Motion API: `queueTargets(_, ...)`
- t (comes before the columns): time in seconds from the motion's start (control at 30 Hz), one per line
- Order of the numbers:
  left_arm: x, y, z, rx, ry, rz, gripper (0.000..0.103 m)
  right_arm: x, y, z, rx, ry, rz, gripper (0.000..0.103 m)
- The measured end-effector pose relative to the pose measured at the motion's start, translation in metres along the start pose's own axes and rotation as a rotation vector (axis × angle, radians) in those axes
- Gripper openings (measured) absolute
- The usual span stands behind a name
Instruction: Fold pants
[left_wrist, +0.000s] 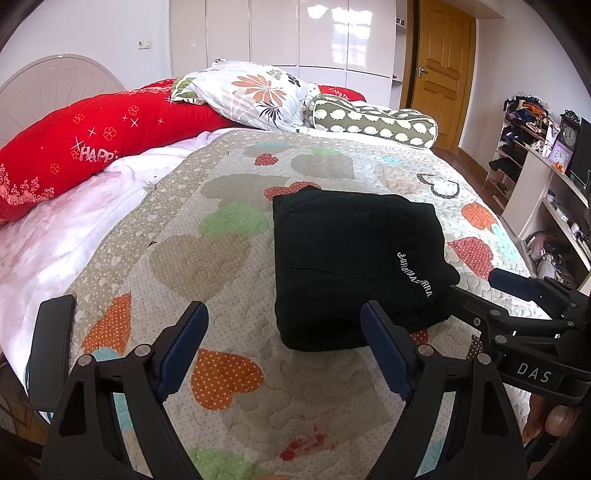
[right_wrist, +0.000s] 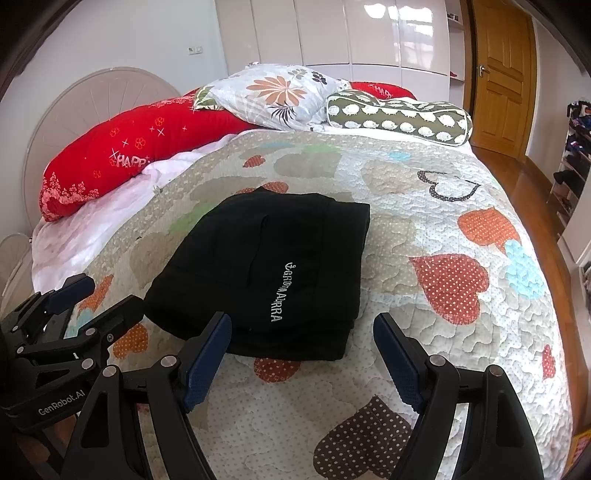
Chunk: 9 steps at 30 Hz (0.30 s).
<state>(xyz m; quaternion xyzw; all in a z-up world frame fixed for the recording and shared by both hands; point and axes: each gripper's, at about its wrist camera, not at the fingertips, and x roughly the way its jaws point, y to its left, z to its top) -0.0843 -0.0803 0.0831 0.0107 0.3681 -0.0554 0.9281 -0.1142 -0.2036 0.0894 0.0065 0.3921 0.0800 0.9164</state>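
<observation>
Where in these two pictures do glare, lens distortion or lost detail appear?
Left wrist view: window glare on the glossy wardrobe doors, dark corners, the bed edge bowed by the fisheye. Right wrist view: the same glare on the doors, and the black pants so dark that folds hardly show; only the white lettering reads clearly.

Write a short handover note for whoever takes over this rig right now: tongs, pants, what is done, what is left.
Left tongs: open, empty, above the quilt just short of the pants.
Right tongs: open, empty, at the near edge of the pants.
Black pants: folded into a compact stacked rectangle, lying on the quilt mid-bed, white lettering facing up.
Done: the folding looks complete; nothing is held.
Left: probably only a final tidy of the edges, if any, then back off.
</observation>
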Motion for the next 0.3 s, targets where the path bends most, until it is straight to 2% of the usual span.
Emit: queueTargets(0.3, -0.0052, 0.0010, -0.0019, 0.002, -0.011, -0.011, 0.085, -0.0064, 0.0004, -0.0048, -0.004, -0.006, -0.001, 0.081)
